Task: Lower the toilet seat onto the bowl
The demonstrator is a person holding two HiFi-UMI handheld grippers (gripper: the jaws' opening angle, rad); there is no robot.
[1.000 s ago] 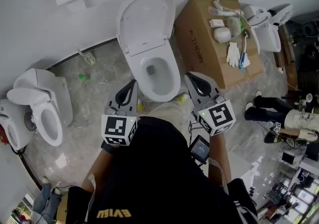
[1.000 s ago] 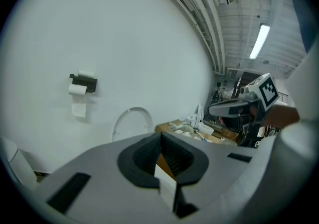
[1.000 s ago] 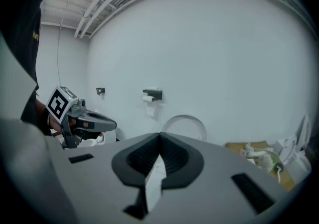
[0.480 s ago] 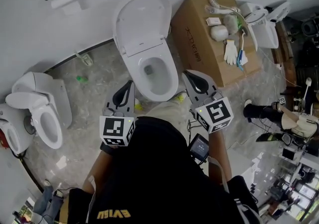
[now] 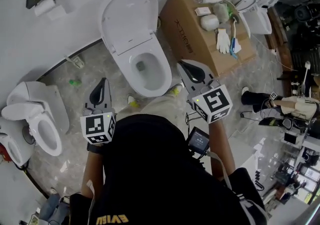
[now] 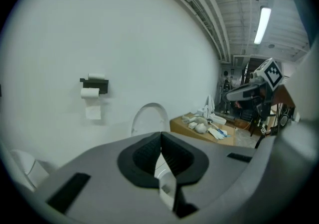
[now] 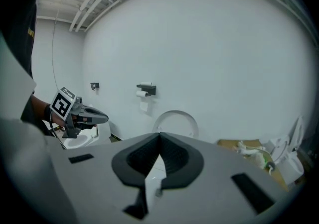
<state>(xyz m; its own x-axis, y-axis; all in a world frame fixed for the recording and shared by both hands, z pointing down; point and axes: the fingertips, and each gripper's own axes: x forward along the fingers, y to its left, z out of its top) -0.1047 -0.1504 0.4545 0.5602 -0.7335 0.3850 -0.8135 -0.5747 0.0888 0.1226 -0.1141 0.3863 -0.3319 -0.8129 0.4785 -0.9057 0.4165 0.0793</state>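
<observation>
Closed left gripper (image 6: pixel 161 133), upright toilet seat (image 6: pixel 149 117), cardboard box (image 6: pixel 199 129)

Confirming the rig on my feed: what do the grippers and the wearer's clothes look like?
The left gripper and right gripper have grey bodies, black ribbed pads and a white cube with black square markers. The top is black, printed yellow.

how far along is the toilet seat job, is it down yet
Done: nothing yet; the toilet seat stands raised behind the bowl. In hand: nothing; the left gripper and right gripper are both shut and empty, short of the toilet. Left: reach the seat, catch its edge and lower it onto the bowl.
</observation>
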